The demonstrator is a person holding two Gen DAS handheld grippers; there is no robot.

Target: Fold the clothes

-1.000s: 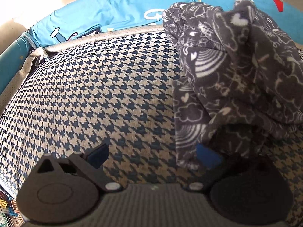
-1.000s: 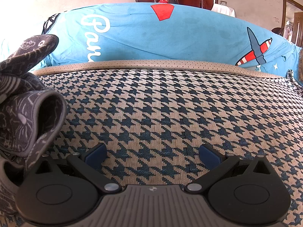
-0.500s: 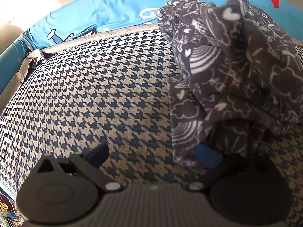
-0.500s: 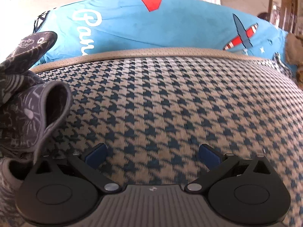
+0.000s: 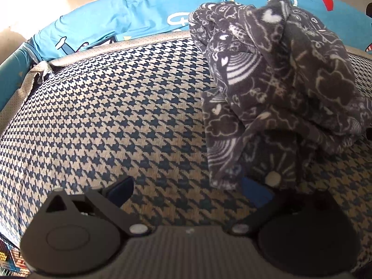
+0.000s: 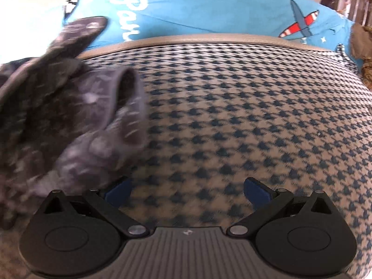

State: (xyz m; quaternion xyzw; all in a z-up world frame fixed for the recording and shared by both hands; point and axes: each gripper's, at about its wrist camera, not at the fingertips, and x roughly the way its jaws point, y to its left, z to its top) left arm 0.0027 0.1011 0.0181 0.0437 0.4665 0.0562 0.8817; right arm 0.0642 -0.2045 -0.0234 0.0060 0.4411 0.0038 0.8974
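Left claw (image 5: 188,189) gaping wide, grey fleece garment (image 5: 274,88) bunching against its right finger, right claw (image 6: 187,190) gaping wide, gripping nothing, hovering over checked cushion (image 6: 244,116)

Bunched grey garment (image 5: 274,88) blocks right, houndstooth cushion (image 5: 116,121) open left

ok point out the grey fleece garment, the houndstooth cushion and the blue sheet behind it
grey fleece garment (image 5: 279,81), left wrist view, on its bunched middle
houndstooth cushion (image 5: 116,116), left wrist view, on bare seat fabric
blue sheet (image 6: 209,11), right wrist view, on its plain centre
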